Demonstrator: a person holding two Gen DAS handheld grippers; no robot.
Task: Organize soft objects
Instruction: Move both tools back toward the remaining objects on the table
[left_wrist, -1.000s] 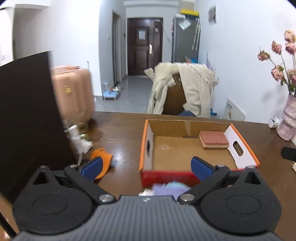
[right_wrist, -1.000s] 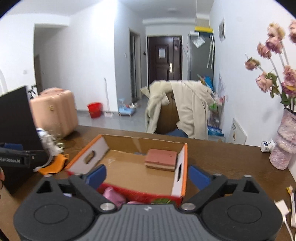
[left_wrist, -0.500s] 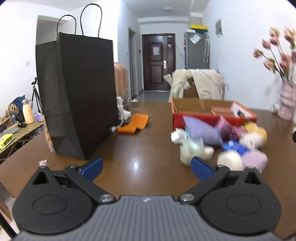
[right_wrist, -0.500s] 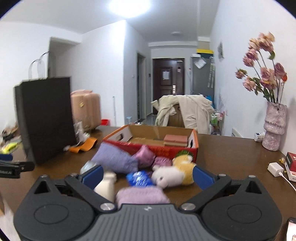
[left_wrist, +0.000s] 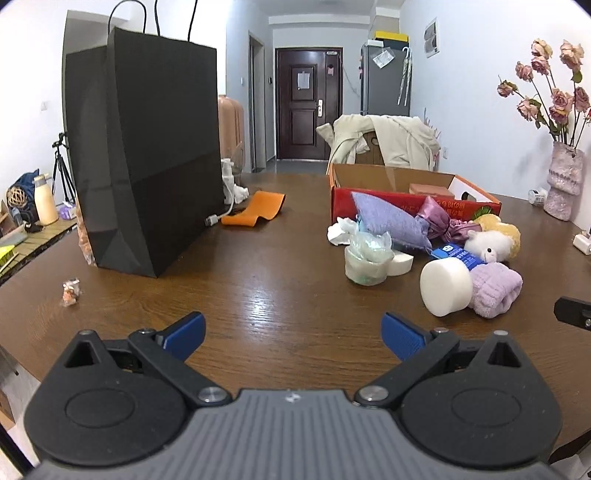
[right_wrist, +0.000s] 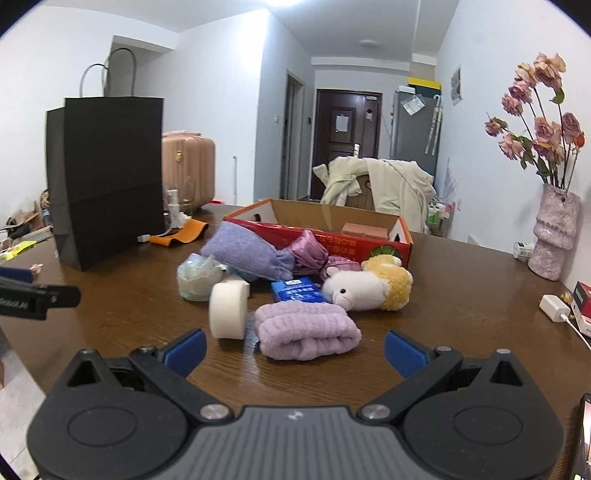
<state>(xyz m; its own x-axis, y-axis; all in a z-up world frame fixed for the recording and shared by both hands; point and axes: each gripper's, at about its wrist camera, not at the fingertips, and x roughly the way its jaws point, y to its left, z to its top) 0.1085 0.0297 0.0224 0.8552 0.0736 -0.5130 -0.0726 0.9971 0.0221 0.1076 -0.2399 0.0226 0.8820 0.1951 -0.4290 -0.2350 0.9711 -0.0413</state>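
Observation:
A pile of soft things lies on the brown table in front of a red cardboard box (right_wrist: 369, 248) (left_wrist: 373, 205): a folded purple towel (right_wrist: 306, 334) (left_wrist: 495, 290), a white foam disc (right_wrist: 228, 310) (left_wrist: 445, 286), a white and yellow plush (right_wrist: 365, 286) (left_wrist: 493, 240), a purple pouch (right_wrist: 247, 251) (left_wrist: 388, 221), a pink satin pouch (right_wrist: 310, 253) and a clear wrapped bundle (right_wrist: 197, 277) (left_wrist: 367, 256). A pink sponge (right_wrist: 365, 230) lies inside the box. My right gripper (right_wrist: 293, 349) is open just before the towel. My left gripper (left_wrist: 293, 332) is open over bare table, left of the pile.
A tall black paper bag (left_wrist: 147, 162) (right_wrist: 107, 177) stands at the left. An orange strap (left_wrist: 255, 210) and a cable lie beside it. A vase of dried roses (right_wrist: 554, 229) stands at the right, with a white charger (right_wrist: 554, 308) near the edge. A small wrapped sweet (left_wrist: 71, 291) lies left.
Both grippers have pulled back from above the box and dropped low towards the table's near side. The soft pile has come into view in front of them. Both stay open.

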